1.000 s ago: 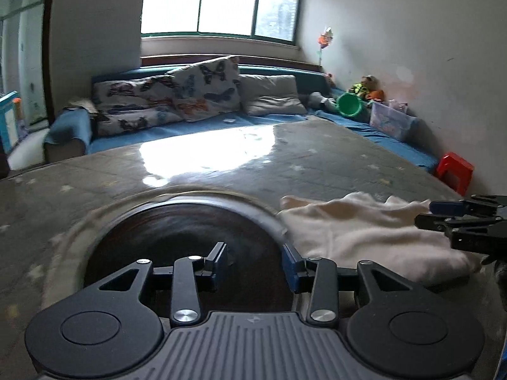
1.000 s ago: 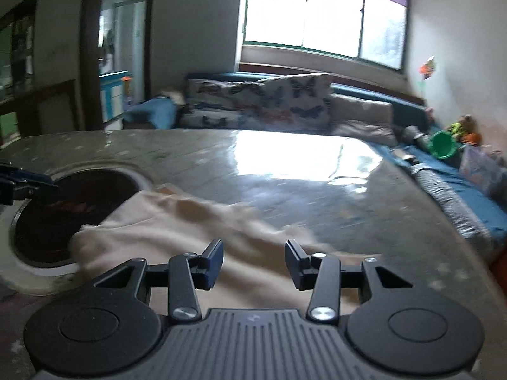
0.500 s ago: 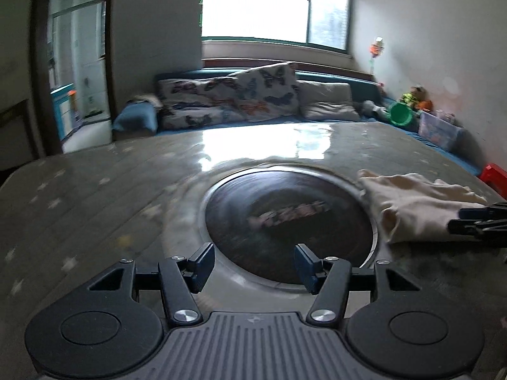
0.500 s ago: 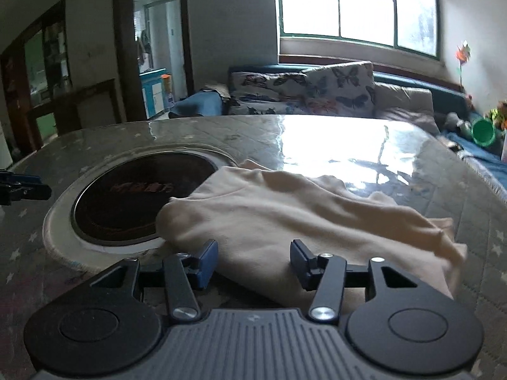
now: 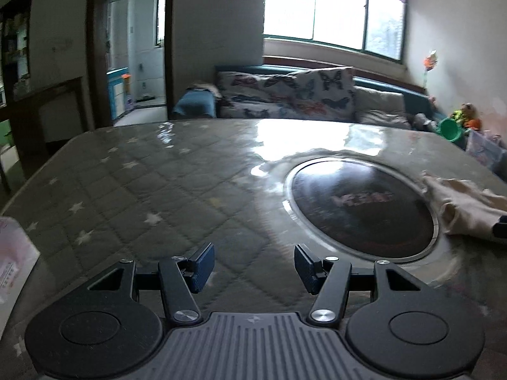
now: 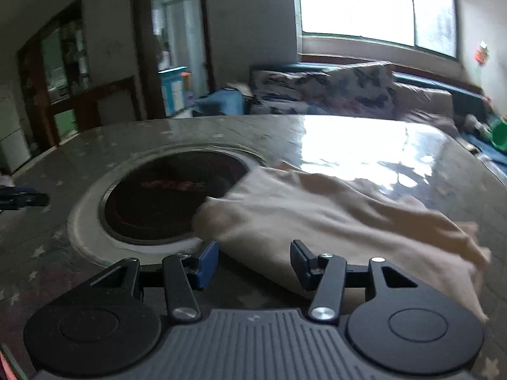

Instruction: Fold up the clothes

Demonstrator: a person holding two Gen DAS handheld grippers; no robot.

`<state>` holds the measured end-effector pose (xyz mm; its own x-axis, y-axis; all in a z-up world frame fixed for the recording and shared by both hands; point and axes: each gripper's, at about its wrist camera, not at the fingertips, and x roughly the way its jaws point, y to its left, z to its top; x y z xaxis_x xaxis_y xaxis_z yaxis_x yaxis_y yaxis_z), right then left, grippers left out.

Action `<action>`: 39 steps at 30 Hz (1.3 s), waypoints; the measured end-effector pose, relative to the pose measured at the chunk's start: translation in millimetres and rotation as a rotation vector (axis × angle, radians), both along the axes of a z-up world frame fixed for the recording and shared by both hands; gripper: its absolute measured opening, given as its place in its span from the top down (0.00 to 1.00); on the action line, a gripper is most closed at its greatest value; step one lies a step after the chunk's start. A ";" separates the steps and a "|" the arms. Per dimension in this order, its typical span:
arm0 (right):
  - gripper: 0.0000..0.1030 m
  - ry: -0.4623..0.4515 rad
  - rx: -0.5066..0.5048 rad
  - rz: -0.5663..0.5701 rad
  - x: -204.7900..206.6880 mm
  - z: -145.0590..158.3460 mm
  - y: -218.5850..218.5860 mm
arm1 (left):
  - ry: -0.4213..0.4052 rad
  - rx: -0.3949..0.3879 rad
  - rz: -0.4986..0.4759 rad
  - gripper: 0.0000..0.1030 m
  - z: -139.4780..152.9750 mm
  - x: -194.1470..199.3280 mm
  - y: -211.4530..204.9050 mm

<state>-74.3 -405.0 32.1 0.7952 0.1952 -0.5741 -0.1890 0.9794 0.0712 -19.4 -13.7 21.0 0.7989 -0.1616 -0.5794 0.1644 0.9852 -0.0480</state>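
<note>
While my left claw [image 5: 253,267] hangs spread wide over the bare star-quilted tabletop [image 5: 152,190], gripping nothing, the cream garment [image 6: 332,221] lies bunched on the other side of the dark round inset [image 6: 171,199], its near edge overlapping the inset's pale rim. My right claw [image 6: 255,264] is likewise spread apart and empty, low just in front of the garment's front fold, with the cloth showing between the blue fingertips [image 6: 207,264]. Whether they touch it, I cannot tell.
</note>
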 end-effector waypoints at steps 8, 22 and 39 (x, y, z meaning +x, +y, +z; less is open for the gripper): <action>0.45 -0.007 -0.054 0.238 18.0 -12.6 56.3 | 0.026 0.036 0.083 0.42 -15.6 10.0 6.8; 0.13 0.045 -0.088 0.301 56.4 -29.5 93.1 | 0.026 0.051 0.128 0.21 -26.0 25.6 8.8; 0.00 0.094 -0.059 0.341 71.9 -37.0 103.6 | 0.062 0.060 0.165 0.00 -30.7 36.5 6.0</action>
